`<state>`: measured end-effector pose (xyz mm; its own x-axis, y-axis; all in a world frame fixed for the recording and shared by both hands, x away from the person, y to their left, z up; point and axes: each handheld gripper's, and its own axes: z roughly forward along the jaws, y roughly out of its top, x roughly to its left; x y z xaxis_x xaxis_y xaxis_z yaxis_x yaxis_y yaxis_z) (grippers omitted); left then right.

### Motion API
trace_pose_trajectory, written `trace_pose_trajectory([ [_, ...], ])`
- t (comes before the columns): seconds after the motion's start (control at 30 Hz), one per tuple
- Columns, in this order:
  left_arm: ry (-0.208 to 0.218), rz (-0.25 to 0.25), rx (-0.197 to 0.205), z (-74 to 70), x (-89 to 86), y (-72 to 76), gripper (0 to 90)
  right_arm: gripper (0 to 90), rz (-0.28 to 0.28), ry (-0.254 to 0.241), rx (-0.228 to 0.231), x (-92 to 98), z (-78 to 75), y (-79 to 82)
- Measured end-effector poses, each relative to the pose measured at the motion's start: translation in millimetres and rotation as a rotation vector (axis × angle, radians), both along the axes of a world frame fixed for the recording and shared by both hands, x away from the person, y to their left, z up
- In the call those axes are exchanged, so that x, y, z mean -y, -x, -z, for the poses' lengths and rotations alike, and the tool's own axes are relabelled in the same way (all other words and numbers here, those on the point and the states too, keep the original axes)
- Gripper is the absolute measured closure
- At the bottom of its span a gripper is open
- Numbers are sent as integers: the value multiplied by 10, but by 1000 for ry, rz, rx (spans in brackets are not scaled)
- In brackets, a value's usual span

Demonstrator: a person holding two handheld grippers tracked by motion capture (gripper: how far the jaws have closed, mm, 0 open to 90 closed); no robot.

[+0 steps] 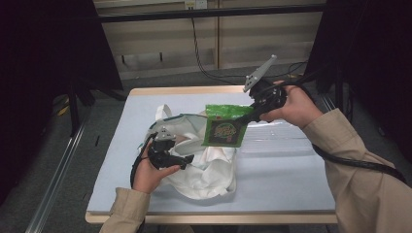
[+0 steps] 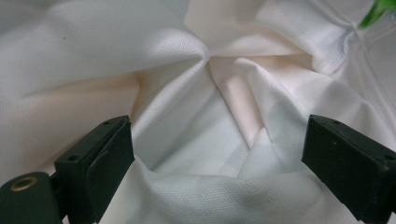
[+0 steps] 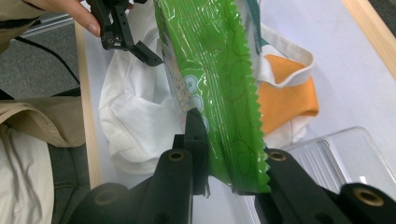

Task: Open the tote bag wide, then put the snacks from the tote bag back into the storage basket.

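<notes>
Green packet [image 3: 219, 88] clamped in right tongs [image 3: 224, 154]; left tongs [image 2: 215, 158] agape over white bag [image 2: 187, 84].

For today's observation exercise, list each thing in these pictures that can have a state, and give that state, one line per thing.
White cloth bag: crumpled on the table, mouth held open, orange lining showing.
Green snack packet: sealed, gripped by its edge, held above the bag's mouth.
Left claw: jaws open, white fabric between them.
Right claw: shut on the green snack packet.
Clear plastic tray: lying flat on the table beside the bag.
</notes>
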<state>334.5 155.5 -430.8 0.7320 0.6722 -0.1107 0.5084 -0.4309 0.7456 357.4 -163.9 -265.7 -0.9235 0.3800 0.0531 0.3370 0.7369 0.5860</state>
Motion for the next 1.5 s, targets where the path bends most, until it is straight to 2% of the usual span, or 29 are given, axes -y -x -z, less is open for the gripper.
trace_pose_trajectory([
  [0.1, -6, -2, 3, 1, -6, -2, 86, 806, 7, -10, 6, 94, -46, 0],
  [0.17, 5, -8, 3, 5, 7, 6, 84, 807, 20, 0, 3, 160, -66, 5],
  [0.3, 3, -8, 5, 9, 10, -4, 84, 806, 50, 8, 5, 297, -82, -2],
  [0.43, -3, 3, -3, 20, 0, -14, 84, 806, 62, 16, 6, 366, -63, -12],
  [0.47, 13, 2, -5, 23, 3, -17, 85, 806, 69, 18, 5, 382, -51, -19],
  [0.57, 0, 3, -2, 14, -9, -19, 84, 806, 77, 24, 5, 427, -7, -57],
  [0.67, 20, -3, -5, 16, 0, -20, 83, 806, 83, 29, -6, 478, 18, -81],
  [0.7, 0, 13, -6, 7, -13, -30, 83, 806, 85, 30, -8, 494, 17, -85],
  [0.9, 15, 14, -6, 7, -12, -62, 84, 806, 117, 34, -1, 677, 14, -123],
  [0.97, -1, 14, -10, 7, -15, -64, 83, 806, 128, 25, -4, 750, 20, -136],
  [1.07, 1, 10, -6, 21, -15, -62, 82, 806, 143, 24, 2, 827, 16, -157],
  [1.3, -5, 24, -14, 28, -11, -64, 82, 805, 150, 29, 9, 920, 5, -188],
  [1.47, -5, 16, -16, 26, -14, -64, 82, 805, 160, 29, 7, 976, 10, -197],
  [1.5, -5, 15, -15, 26, -16, -65, 82, 805, 155, 31, 19, 995, 5, -207],
])
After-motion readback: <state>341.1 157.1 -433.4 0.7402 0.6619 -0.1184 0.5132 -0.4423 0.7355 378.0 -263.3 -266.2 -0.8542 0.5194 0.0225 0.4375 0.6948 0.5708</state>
